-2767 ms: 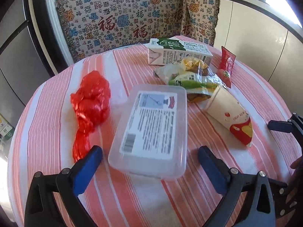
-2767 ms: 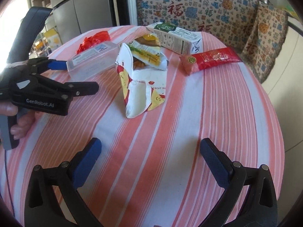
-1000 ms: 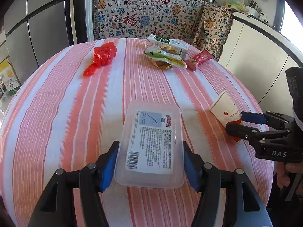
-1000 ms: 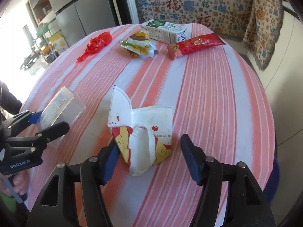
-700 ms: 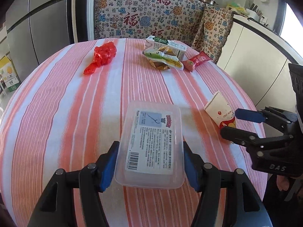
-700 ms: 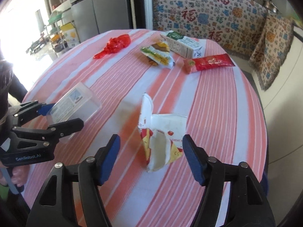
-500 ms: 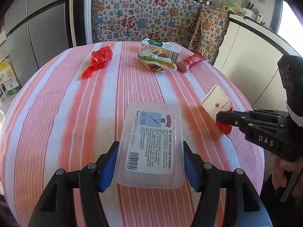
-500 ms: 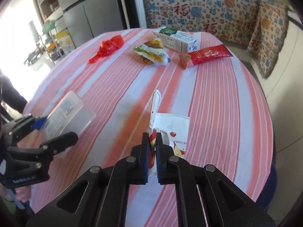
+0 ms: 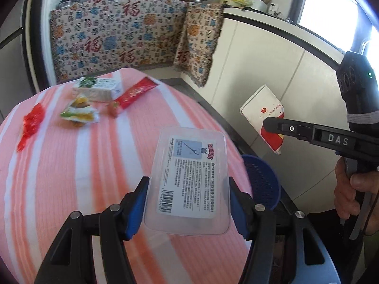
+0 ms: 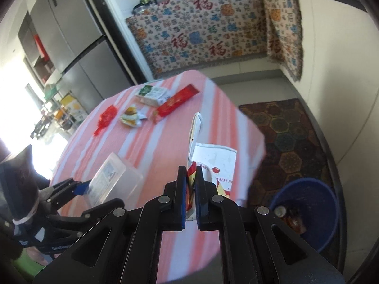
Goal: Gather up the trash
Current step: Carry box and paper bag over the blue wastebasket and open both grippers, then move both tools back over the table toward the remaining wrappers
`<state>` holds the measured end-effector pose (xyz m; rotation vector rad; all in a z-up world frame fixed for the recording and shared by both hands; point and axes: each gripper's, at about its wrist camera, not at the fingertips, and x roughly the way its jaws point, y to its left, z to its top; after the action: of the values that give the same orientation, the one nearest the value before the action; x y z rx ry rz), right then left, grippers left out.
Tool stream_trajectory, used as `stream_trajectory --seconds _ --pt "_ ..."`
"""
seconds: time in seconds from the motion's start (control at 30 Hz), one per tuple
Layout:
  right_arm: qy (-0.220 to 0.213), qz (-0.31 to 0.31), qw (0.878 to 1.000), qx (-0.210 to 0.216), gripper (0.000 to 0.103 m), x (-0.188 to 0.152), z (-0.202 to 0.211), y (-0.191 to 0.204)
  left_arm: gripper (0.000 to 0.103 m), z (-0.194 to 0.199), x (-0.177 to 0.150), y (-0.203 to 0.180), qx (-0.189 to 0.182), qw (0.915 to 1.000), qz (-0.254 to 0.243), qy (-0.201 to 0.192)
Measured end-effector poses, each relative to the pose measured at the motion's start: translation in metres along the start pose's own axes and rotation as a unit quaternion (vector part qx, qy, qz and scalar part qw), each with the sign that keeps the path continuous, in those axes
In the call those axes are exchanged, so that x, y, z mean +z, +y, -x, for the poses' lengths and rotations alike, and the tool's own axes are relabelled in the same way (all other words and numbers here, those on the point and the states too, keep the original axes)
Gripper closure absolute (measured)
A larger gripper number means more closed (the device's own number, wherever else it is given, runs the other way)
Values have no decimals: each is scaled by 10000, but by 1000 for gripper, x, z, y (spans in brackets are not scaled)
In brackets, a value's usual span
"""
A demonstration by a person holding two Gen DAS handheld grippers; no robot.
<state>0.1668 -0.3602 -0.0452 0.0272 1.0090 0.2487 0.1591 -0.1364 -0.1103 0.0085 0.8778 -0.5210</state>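
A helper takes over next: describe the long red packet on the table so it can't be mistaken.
Start at the round table with the pink-and-white striped cloth and look to its far side, by the patterned fabric. There, beside the white and green carton, lies the long red packet, flat on the cloth. Unlike the crumpled red plastic further left, it is a smooth, straight strip.

My left gripper [image 9: 187, 203] and right gripper [image 10: 189, 196] are showing black frames, blue pads, silver screws; white "DAS" lettering.

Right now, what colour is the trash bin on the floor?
Blue bin, clearest in the right wrist view.
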Motion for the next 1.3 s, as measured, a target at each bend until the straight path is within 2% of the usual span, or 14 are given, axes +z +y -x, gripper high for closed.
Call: stream_trajectory --seconds 0.23,0.4,0.67,0.77,0.83,0.87,0.97,1.03,1.17,1.3 --pt "233 -584 9952 -750 98 -12 11 -111 39 -71 28 -102 -657 9956 -622 254" --pt "317 -974 9906 -906 98 -25 7 -167 39 -133 36 -152 -818 9913 -867 550" --pt "328 -1569 9829 -910 97 -43 -4 -220 39 -202 28 -180 -758 9886 -911 928" --pt "198 -1773 9799 -897 93 -43 -4 -234 39 -225 23 -183 -786 9881 -845 1019" --pt "184 -1926 9773 -863 91 -46 -5 -245 34 -244 18 -184 -880 9876 -753 1064" --pt "194 -1985 9763 -844 86 -46 -5 -248 27 -253 18 -184 -876 9875 -723 1092" --pt "147 -2061 9740 -929 67 -45 -2 -255 26 -280 13 -186 -826 9853 -693 1325" --pt "39 -2078 9736 -944 63 -44 4 -256 26 -286 14 -188 -781 9848 -713 1378" --pt "-161 -1920 9742 -1175 47 -43 15 -256 26 -269 15 -191 -776 9862 -765 1250" --pt "-268 -1621 9756 -1458 34 -35 17 -241 26 -228 19 -191 -615 9887 -906 1021"
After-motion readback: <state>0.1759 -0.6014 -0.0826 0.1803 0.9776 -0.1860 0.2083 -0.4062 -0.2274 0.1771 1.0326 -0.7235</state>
